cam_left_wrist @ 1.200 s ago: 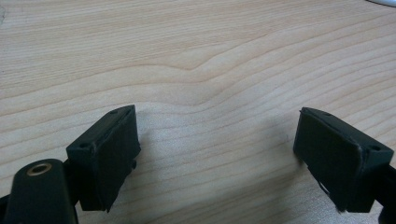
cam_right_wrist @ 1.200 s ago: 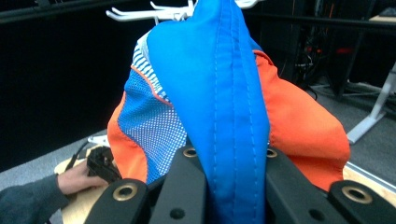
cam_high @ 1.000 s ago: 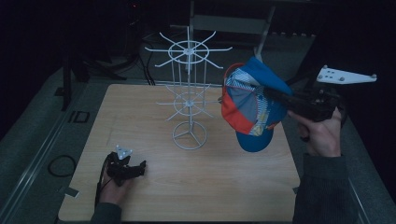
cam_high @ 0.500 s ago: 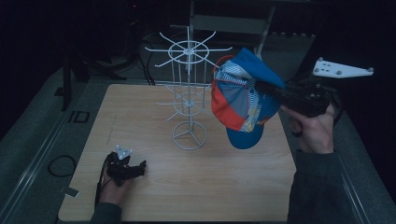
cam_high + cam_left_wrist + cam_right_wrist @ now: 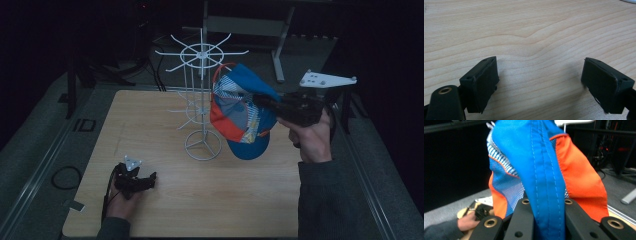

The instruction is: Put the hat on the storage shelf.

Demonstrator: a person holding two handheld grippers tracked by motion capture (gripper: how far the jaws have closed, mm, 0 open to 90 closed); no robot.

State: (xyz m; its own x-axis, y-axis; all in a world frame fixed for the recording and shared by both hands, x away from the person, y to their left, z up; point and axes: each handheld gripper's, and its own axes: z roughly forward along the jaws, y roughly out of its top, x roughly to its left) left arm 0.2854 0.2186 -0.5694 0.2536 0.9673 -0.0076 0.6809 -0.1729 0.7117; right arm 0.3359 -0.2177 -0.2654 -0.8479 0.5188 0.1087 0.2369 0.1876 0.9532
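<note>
— Where are the two hands?

— The right hand (image 5: 311,137) is raised at the right side of the table (image 5: 150,115), holding the right gripper (image 5: 262,101) level and pointing left toward the wire rack (image 5: 202,95). Its jaws are clamped on a fold of blue fabric of the cap (image 5: 240,115); the right gripper view shows the blue strip (image 5: 544,182) squeezed between them. The left hand (image 5: 121,202) rests low at the table's near left corner, with the left gripper (image 5: 145,179) lying on the wood, jaws spread wide apart and nothing between them — bare wood grain (image 5: 536,50) shows in the gap.

— And the cap itself?

— Blue with orange panels, white-striped mesh and an orange-edged rim. It hangs in the air from the right gripper, brim pointing down, just beside the rack's right side near the upper ring of hooks; whether it touches a hook, I cannot tell.

— Any room around it?

— The rack stands near the table's middle on a round base (image 5: 202,147). Open wood lies in front of it and to the left, and the two grippers are well apart.
</note>
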